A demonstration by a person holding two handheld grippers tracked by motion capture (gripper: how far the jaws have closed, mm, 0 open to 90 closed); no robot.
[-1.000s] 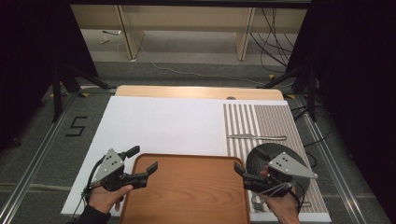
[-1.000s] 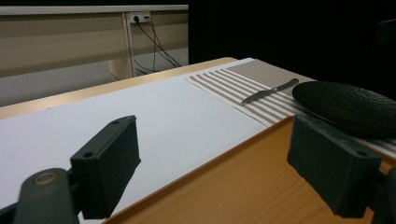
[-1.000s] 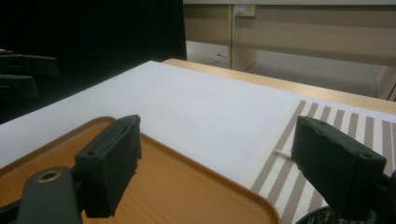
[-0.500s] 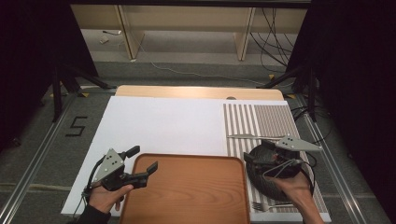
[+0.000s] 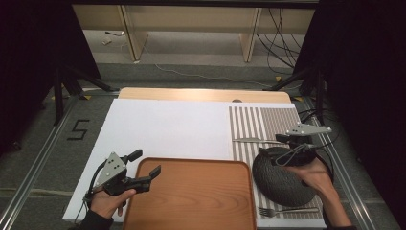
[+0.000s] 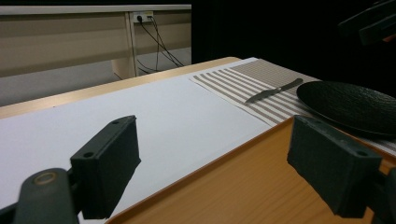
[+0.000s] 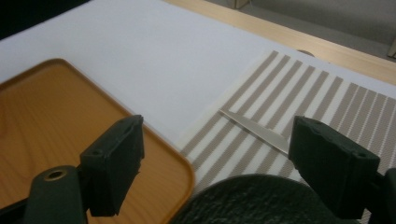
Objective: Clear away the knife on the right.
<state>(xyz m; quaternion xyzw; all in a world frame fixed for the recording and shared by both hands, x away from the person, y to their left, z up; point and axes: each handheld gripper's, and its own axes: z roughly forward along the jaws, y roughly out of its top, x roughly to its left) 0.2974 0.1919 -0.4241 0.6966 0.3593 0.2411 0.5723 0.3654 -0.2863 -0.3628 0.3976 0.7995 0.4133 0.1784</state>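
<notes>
The white sheet (image 5: 167, 129) covers most of the table (image 5: 201, 94), whose wooden edge shows along the far side. Next in size, the wooden tray (image 5: 191, 196) lies on the near part of the sheet, empty, with its right edge just beside the striped placemat (image 5: 261, 122). The placemat lies on the right of the sheet and bears three things. The black plate (image 5: 280, 179) sits on its near half, close to the tray's right rim. A knife (image 5: 256, 141) lies crosswise on the stripes beyond the plate, and a fork (image 5: 282, 210) lies crosswise on the near side of the plate.

The right gripper (image 5: 287, 140) hangs above the far edge of the plate — its jaws stand wide apart and hold nothing; in the right gripper view the knife blade (image 7: 254, 128) runs between them, lower down on the placemat. The left gripper (image 5: 146, 165) sits at the tray's far left corner, jaws apart and empty, one over the white sheet and one over the tray's rim.

The only writing that reads is a figure "5" (image 5: 79, 129) marked in black on the grey floor left of the table — nothing on the tableware bears a label.
</notes>
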